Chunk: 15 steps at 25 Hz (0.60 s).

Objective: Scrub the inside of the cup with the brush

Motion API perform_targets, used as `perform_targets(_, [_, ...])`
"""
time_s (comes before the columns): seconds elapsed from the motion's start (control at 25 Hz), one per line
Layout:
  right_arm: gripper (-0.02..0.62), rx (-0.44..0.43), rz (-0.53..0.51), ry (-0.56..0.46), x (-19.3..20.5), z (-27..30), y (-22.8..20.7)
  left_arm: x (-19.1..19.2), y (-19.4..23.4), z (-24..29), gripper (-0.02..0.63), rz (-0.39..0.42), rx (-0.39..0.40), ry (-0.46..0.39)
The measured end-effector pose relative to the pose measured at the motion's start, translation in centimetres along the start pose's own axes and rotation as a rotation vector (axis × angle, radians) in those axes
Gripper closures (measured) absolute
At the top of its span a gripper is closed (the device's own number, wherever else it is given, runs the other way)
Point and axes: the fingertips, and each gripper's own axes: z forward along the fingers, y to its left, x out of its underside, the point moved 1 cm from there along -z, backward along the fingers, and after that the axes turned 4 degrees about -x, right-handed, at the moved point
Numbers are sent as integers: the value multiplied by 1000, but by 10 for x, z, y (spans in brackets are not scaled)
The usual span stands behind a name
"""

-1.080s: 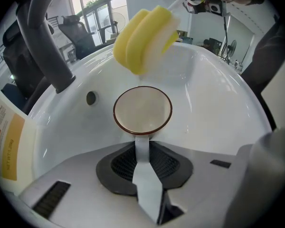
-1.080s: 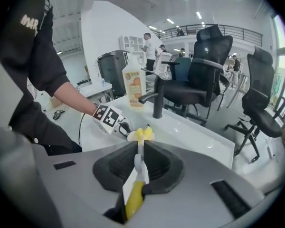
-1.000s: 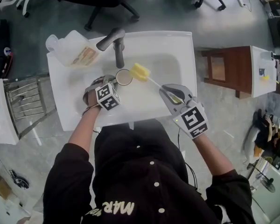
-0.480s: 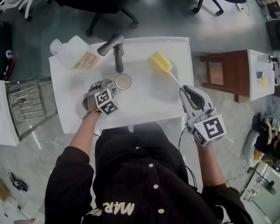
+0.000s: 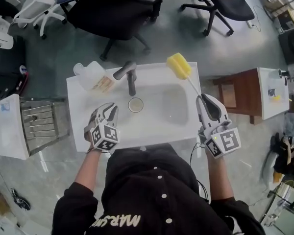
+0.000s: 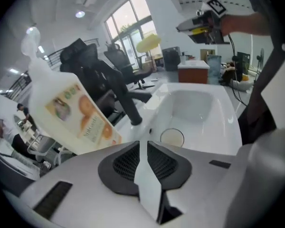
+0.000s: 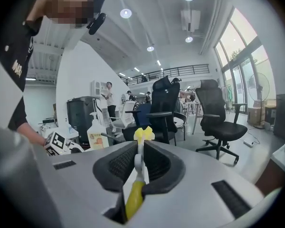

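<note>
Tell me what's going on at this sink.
A person holds both tongs above the white sink. The right tongs grip the yellow sponge brush by its handle, head raised clear of the basin. The left tongs, jaws just closing, hold nothing. The cup stands alone in the basin by the faucet.

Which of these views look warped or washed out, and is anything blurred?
Head view: sharp, evenly lit, only soft sheen on the white sink basin. Left gripper view: fisheye bend, dark corners, bright windows nearly washed out. Right gripper view: same bend, round ceiling lamps glaring, mosaic patch top left.
</note>
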Motion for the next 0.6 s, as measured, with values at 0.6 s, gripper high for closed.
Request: perform_targets(0.6, [543, 123, -64, -187, -79, 11, -23, -126, 138, -176, 580, -361, -340, -433])
